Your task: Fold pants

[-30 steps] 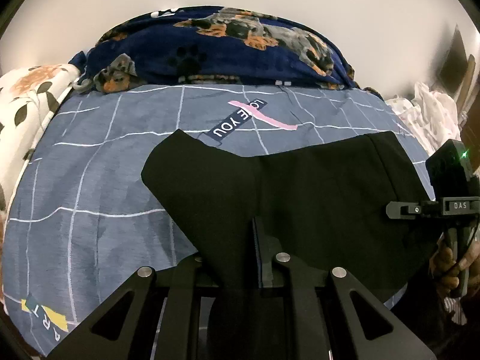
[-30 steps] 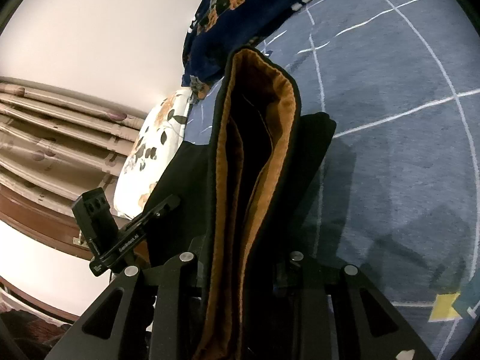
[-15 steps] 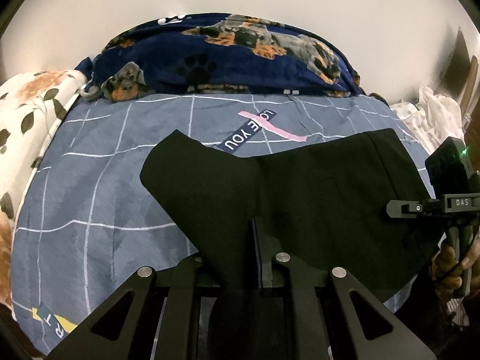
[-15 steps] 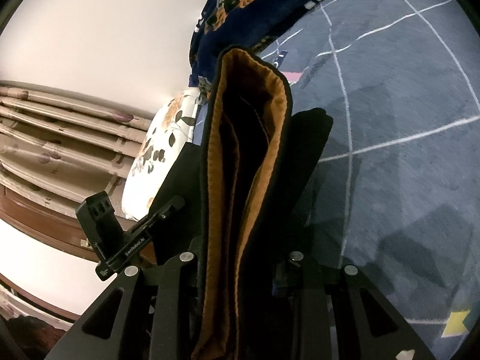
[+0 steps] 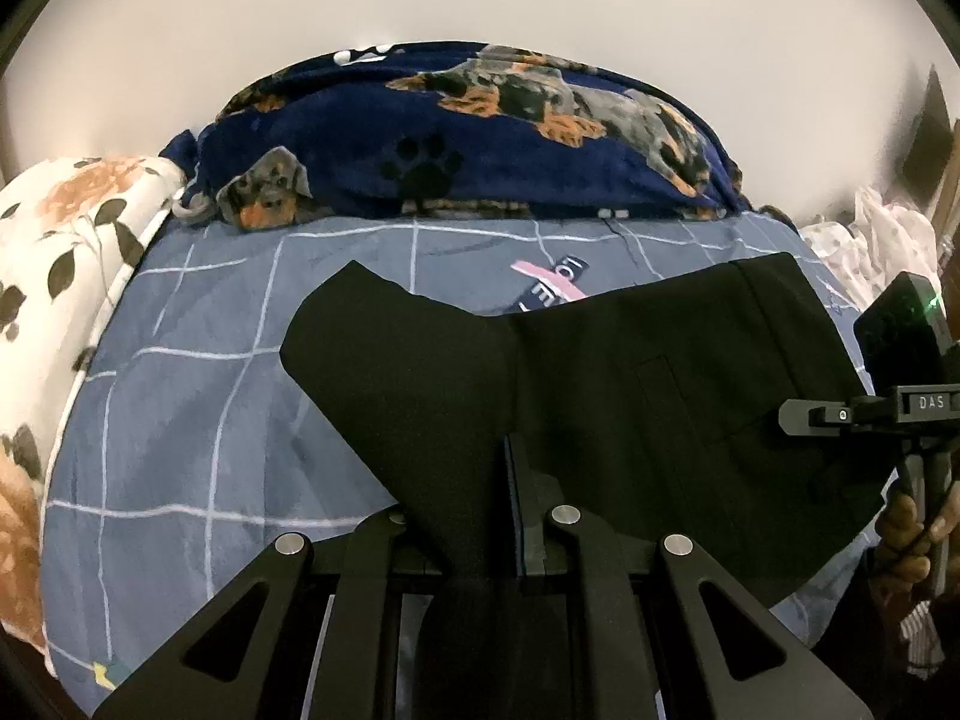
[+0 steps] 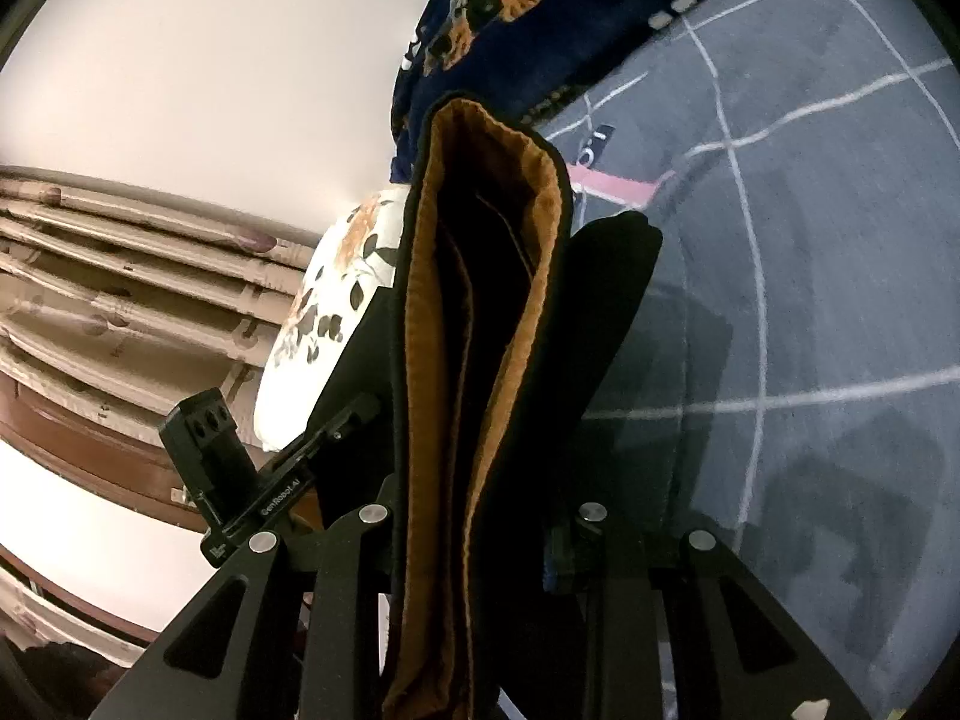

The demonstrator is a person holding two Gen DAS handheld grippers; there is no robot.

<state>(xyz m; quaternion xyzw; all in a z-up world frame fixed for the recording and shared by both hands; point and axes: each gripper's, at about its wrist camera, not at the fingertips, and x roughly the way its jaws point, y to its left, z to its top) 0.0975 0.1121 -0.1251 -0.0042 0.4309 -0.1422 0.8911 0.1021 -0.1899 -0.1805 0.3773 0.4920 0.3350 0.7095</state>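
Black pants (image 5: 630,396): one pair, spread in the air above a bed, stretched between two hand-held grippers; brown-orange lining shows at the bunched edge in the right wrist view (image 6: 480,360). A back pocket outline is visible on the cloth. Left gripper (image 5: 480,516): jaws pinched tight on a thin fold of the black fabric, which runs down between them toward the camera. Right gripper (image 6: 498,516): jaws closed on a thick, layered bundle of the pants, lining outward; seen also from the left wrist view at the far right edge (image 5: 900,360), gripped from below by a hand (image 5: 912,534). Bedsheet (image 5: 198,420): blue-grey with white grid lines and a printed label patch, lying beneath the pants. Blanket (image 5: 480,138): navy, with dog and paw-print pattern, heaped along the far side of the sheet against a pale wall. Floral pillow (image 5: 54,252): white with orange flowers and dark leaves, at the sheet's left edge. White crumpled cloth (image 5: 870,240): at the far right.
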